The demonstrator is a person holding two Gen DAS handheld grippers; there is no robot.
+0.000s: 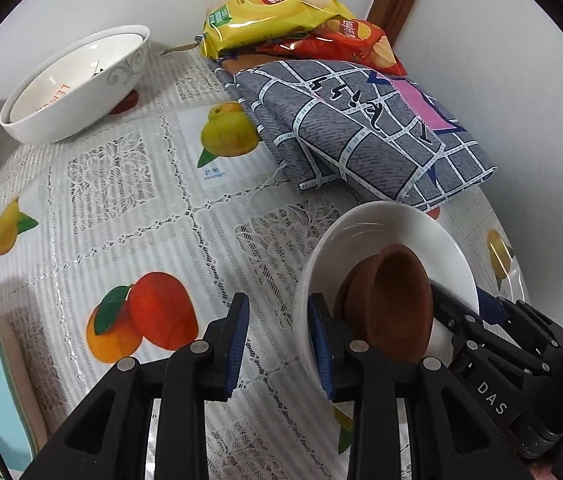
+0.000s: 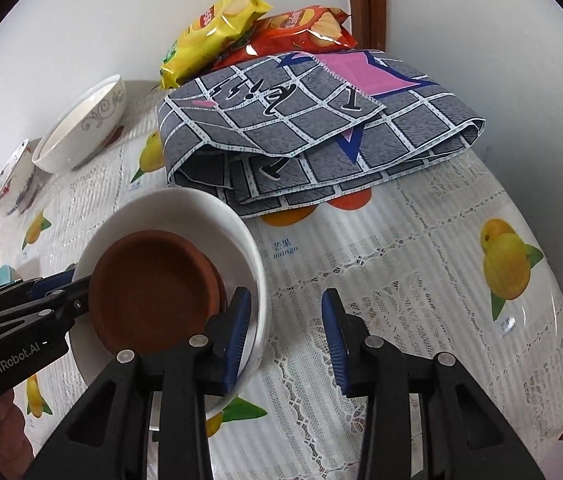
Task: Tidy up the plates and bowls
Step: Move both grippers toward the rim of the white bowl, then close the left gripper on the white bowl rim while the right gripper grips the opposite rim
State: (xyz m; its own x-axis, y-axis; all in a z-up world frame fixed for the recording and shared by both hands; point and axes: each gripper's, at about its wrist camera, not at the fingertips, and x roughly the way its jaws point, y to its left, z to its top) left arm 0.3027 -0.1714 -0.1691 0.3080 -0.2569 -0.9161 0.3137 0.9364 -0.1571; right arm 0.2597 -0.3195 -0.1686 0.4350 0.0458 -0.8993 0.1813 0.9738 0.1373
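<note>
Brown saucers [image 2: 153,292] inside white bowl [image 2: 185,208]; both grippers' jaws apart astride its rim

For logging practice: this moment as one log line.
left gripper open; right gripper open; both astride white bowl rim; brown saucers inside

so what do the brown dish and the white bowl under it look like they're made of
Brown dish: looks like unglazed terracotta, given its matte, slightly grainy reddish-brown surface with no shine. White bowl: probably glazed ceramic or porcelain, smooth and glossy with soft highlights along the rim, though melamine can't be ruled out.
</note>
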